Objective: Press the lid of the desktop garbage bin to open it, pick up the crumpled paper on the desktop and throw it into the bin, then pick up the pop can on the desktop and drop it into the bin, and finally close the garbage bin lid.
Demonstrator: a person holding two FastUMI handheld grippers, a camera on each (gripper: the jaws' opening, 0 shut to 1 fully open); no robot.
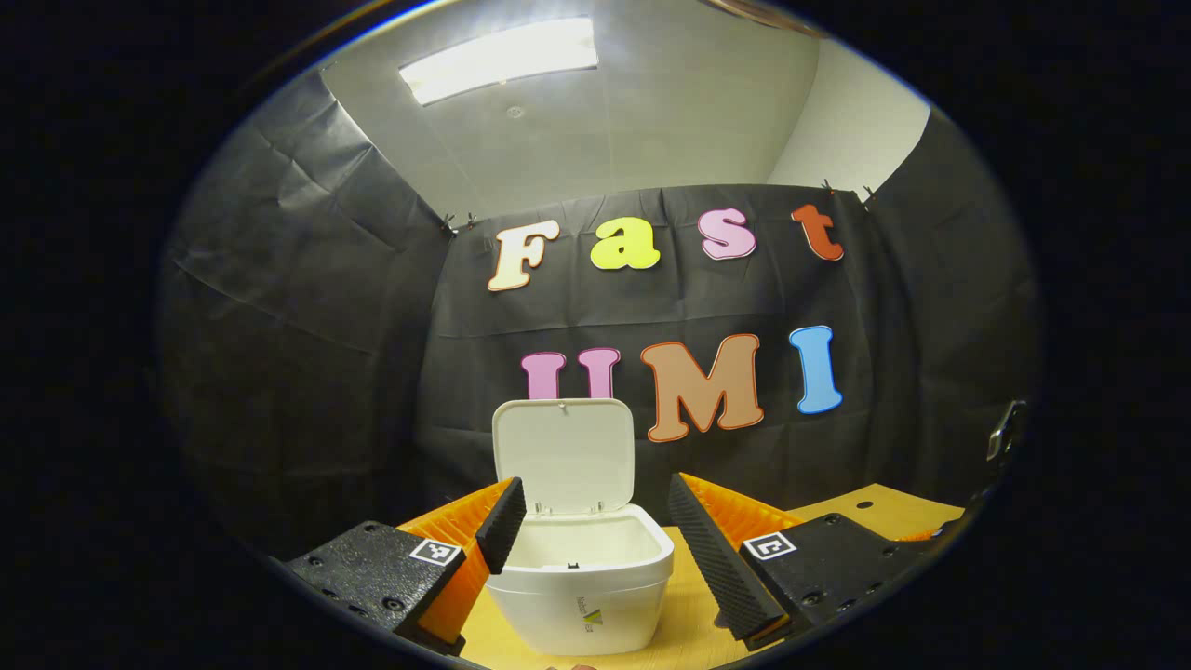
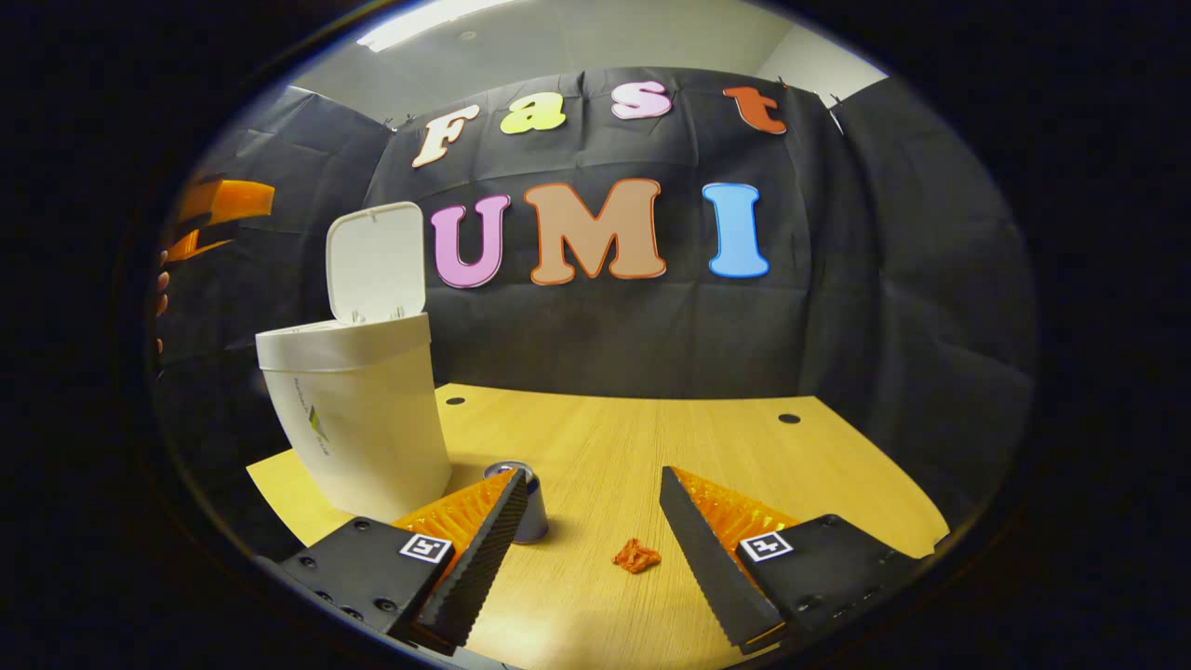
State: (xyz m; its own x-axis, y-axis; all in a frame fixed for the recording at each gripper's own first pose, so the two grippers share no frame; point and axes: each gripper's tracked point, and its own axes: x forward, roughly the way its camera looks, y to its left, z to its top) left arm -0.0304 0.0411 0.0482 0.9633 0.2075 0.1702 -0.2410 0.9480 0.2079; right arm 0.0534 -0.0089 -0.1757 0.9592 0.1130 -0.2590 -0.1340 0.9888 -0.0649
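The white desktop bin [image 1: 582, 582] stands on the wooden table with its lid [image 1: 565, 454] flipped upright and its inside bare. My left gripper [image 1: 595, 544] hovers open just above and in front of the bin's mouth, nothing between its fingers. In the right gripper view the bin [image 2: 358, 419] stands at the left, lid [image 2: 375, 261] up. A small crumpled orange paper [image 2: 636, 556] lies on the table between my open right gripper's [image 2: 588, 549] fingers, lower down. The pop can [image 2: 527, 507] stands upright beside the bin, partly behind the left finger.
The wooden table [image 2: 651, 447] stretches right of the bin, with small dark holes near its back edge. The left gripper's body and a hand [image 2: 200, 237] show at the far left of the right gripper view. Black cloth walls close in the back and sides.
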